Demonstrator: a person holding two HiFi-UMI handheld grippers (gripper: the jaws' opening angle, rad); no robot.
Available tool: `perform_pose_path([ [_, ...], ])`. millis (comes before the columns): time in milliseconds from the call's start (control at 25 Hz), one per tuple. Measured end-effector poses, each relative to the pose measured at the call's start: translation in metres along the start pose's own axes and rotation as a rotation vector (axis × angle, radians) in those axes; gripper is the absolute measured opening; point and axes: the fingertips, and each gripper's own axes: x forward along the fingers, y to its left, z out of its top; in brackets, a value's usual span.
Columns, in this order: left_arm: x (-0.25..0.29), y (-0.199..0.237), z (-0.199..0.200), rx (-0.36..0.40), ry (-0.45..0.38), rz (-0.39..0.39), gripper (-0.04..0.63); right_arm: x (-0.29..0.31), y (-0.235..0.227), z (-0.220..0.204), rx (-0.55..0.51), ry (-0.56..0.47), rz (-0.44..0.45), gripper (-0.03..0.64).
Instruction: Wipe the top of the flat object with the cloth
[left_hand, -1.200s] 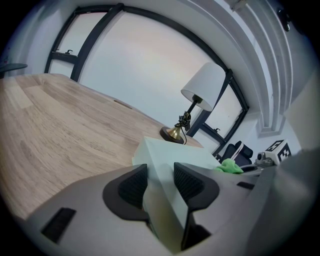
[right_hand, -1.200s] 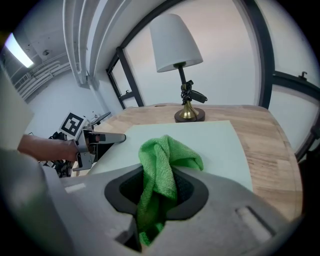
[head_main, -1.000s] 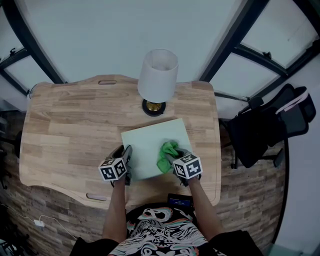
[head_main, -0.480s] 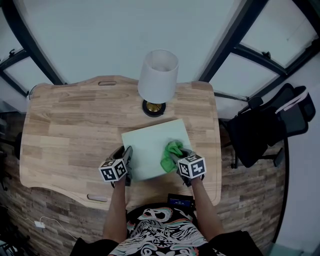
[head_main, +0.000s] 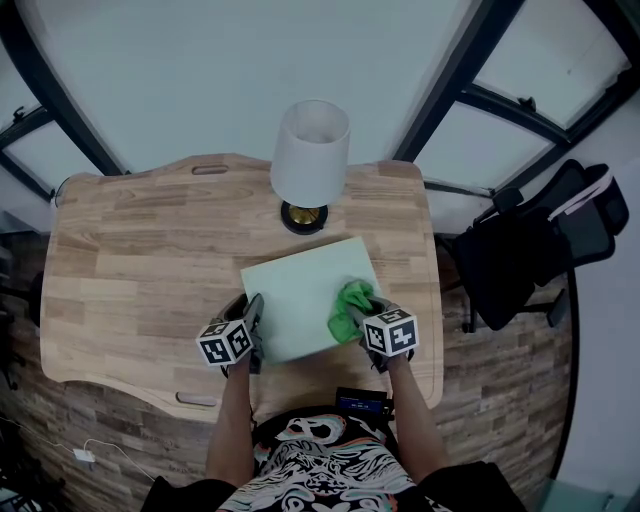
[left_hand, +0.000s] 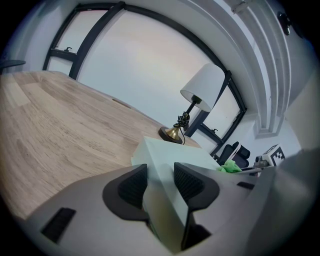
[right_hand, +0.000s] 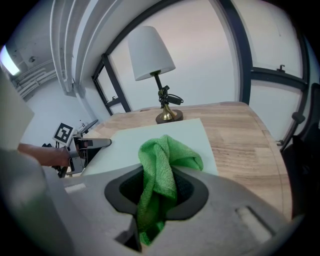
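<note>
Table: the light wooden table (head_main: 140, 250) carries everything in the scene.
Left gripper: the left gripper (head_main: 252, 318) sits at the near left edge of the panel. Its jaws are clamped on that edge, with the panel's rim running between the two ribbed pads.
Flat object: the pale green flat rectangular panel (head_main: 300, 285) lies near the middle of the table, slightly turned, just short of the lamp.
Flat object, handling: it appears thin, stiff, light and smooth. It will likely slide on the wood under wiping pressure, so hold it at an edge, clear of the wiped area.
Lamp: the white-shaded lamp with a brass base (head_main: 310, 150) stands just beyond the panel's far edge. Far strokes risk knocking it.
Cloth: the green microfibre cloth (head_main: 350, 308) is bunched on the panel's right side.
Cloth, handling: it is soft and limp. Grip a gathered fold so that a wad projects ahead of the jaws.
Right gripper: the right gripper (right_hand: 159, 186) has its jaws pinched on a fold of the cloth, and the free wad rests on the panel top.
</note>
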Motion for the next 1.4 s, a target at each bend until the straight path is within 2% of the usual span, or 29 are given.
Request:
perform_pose_path([
  [480, 0.000, 0.000, 0.001, -0.002, -0.002, -0.002, 0.167, -0.011, -0.015, -0.004, 0.029, -0.017, -0.032, 0.086],
  [920, 0.000, 0.000, 0.000, -0.002, 0.000, -0.001, 0.167, -0.012, -0.016, -0.001, 0.061, 0.024, -0.015, 0.086],
  [1160, -0.001, -0.002, 0.001, 0.000, 0.000, -0.005, 0.167, -0.007, -0.017, 0.006, 0.033, 0.031, -0.030, 0.086],
  [1400, -0.001, -0.002, 0.003, 0.001, -0.002, -0.008, 0.167, 0.005, -0.019, 0.019, -0.032, 0.035, -0.082, 0.086],
])
